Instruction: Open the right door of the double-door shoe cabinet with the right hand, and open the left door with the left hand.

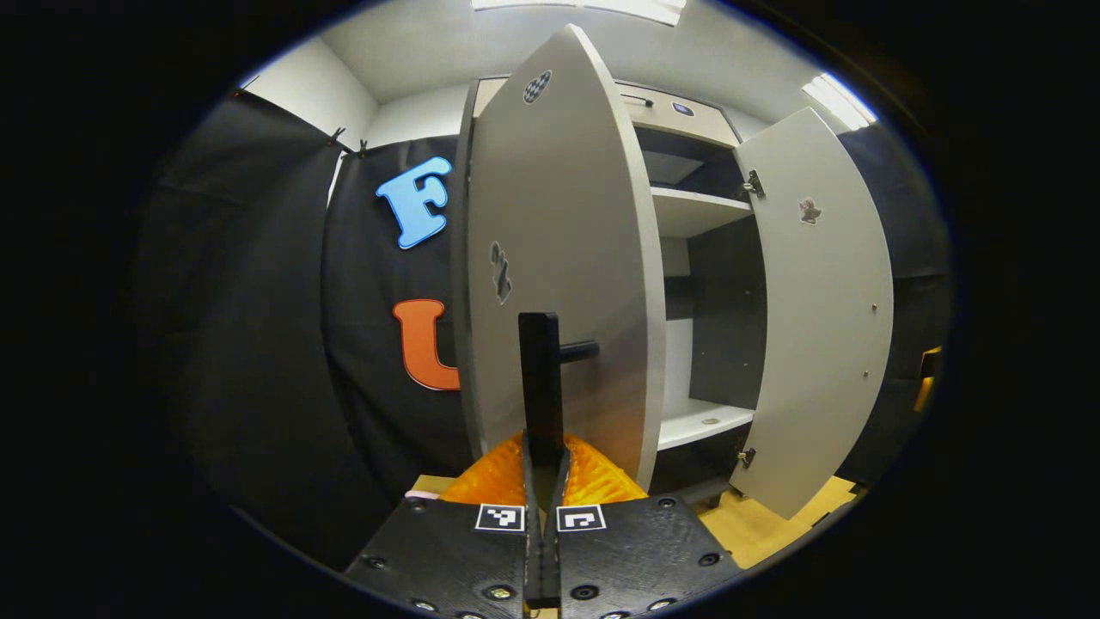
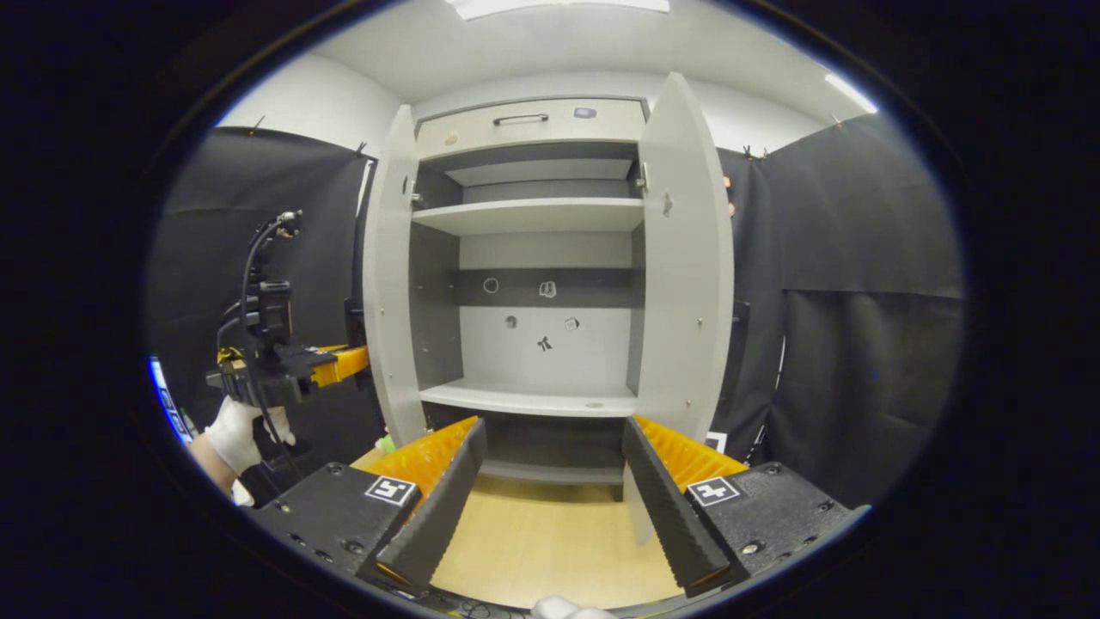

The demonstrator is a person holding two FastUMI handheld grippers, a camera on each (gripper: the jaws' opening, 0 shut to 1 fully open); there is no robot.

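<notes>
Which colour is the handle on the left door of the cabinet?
Black; the handle shows best in the left gripper view.

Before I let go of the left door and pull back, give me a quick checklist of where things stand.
1. Right door swung open: ok.
2. Left door swung open: ok, it stands edge-on to the left gripper view.
3. Left gripper shut on the left door's handle: ok.
4. Right gripper open and holding nothing: ok.
5. Shelves visible inside the cabinet, nothing blocking either door: ok.
6. Left door fully at its stop: cannot tell.
</notes>
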